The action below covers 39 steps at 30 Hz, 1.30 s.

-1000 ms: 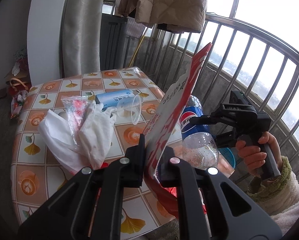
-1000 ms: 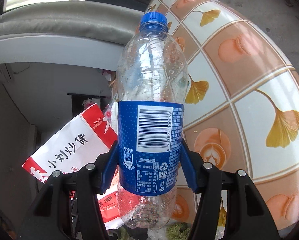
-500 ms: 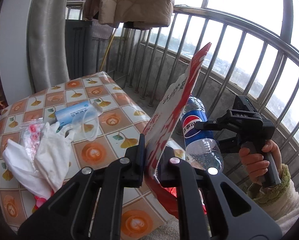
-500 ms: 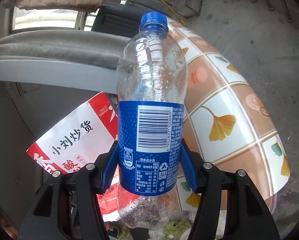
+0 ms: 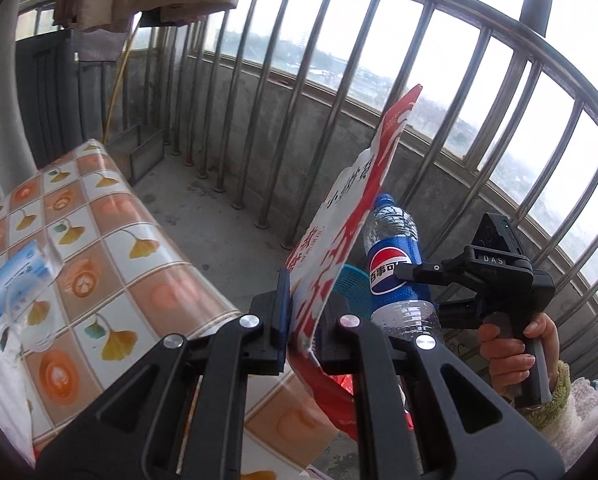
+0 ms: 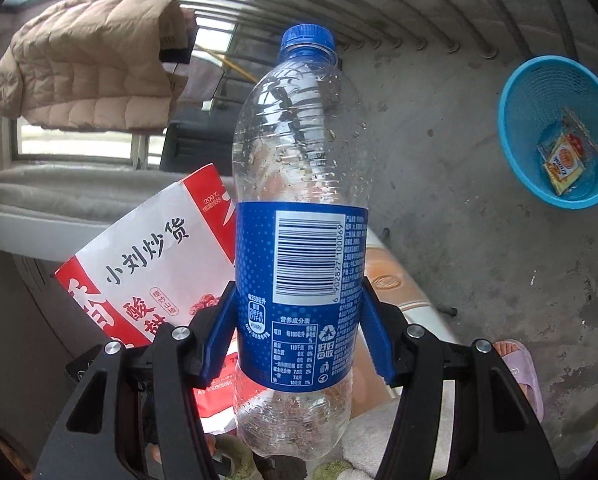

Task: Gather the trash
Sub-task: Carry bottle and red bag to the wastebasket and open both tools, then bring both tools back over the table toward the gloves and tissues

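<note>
Bottle (image 6: 301, 216): upright, cap up, clamped in right tongs (image 6: 299, 344).
Bag (image 5: 339, 240): on edge, pinched by left tongs (image 5: 299, 320).

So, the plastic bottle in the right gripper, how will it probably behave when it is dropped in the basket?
The bottle looks empty, only droplets inside, so probably light and bouncy. Its thin clear wall may dent under the right gripper. Round, so it could roll inside the blue basket.
</note>
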### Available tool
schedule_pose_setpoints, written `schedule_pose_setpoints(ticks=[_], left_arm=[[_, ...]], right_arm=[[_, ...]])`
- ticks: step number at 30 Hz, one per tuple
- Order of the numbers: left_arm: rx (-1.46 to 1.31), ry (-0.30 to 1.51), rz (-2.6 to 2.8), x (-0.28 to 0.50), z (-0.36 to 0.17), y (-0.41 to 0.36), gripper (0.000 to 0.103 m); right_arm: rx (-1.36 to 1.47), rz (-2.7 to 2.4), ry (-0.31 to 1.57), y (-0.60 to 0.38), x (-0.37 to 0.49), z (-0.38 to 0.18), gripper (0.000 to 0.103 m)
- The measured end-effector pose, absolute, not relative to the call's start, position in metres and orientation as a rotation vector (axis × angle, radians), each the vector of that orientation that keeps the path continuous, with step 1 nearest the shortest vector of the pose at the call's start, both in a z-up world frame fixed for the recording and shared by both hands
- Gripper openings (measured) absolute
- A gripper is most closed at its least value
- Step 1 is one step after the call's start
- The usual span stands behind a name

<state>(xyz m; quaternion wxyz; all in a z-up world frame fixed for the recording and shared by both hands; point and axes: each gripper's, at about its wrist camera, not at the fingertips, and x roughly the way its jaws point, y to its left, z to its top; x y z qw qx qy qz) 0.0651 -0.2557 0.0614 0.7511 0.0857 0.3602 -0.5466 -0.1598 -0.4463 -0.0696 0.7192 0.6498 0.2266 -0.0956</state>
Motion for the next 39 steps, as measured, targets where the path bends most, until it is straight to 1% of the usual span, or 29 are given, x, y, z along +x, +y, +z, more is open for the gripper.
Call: schedule_pose_setpoints(ticks=[4,11,17,20,21,22,23,24,26,28,32,37,39], left_arm=[[0.271,0.832,-1.250,0.055,0.043,-0.314,0.008],[0.421,0.925,-1.309,0.039,-0.010,-0.419,0.008],[0.525,0.981,-1.326,0.028,-0.060,-0.499,0.008],[0.561,1.003,-1.323,0.026,-0.080,-0.534,0.009],[0.575,1.010,-1.316,0.025,-0.087,-0.545,0.014],[0.586,1.021,-1.311,0.025,-0.094,-0.552,0.025],[0.593,1.034,-1.299,0.026,-0.101,-0.559,0.030],[0.593,1.040,-1.281,0.027,-0.106,-0.564,0.034],[0.586,1.045,-1.257,0.028,-0.110,-0.569,0.035],[0.550,1.060,-1.256,0.031,-0.107,-0.566,0.041],[0.524,1.030,-1.271,0.035,-0.090,-0.545,0.048],[0.488,0.963,-1.272,0.040,-0.059,-0.512,0.064],[0.456,0.963,-1.265,0.045,-0.048,-0.495,0.068]], right_arm=[[1.512,-0.316,0.457,-0.473,-0.199,-0.099,0.057],[1.643,-0.443,0.423,-0.527,-0.227,-0.158,0.057],[1.714,-0.532,0.459,-0.577,-0.239,-0.207,0.059],[1.689,-0.575,0.510,-0.602,-0.236,-0.226,0.060],[1.673,-0.597,0.534,-0.611,-0.234,-0.233,0.062],[1.660,-0.617,0.551,-0.618,-0.232,-0.237,0.066],[1.642,-0.647,0.575,-0.624,-0.229,-0.243,0.073],[1.625,-0.678,0.598,-0.630,-0.228,-0.248,0.074],[1.611,-0.719,0.618,-0.634,-0.227,-0.255,0.074],[1.617,-0.719,0.609,-0.631,-0.226,-0.257,0.074],[1.563,-0.723,0.608,-0.621,-0.227,-0.254,0.074],[1.467,-0.754,0.623,-0.603,-0.222,-0.222,0.074],[1.392,-0.772,0.641,-0.595,-0.217,-0.202,0.074]])
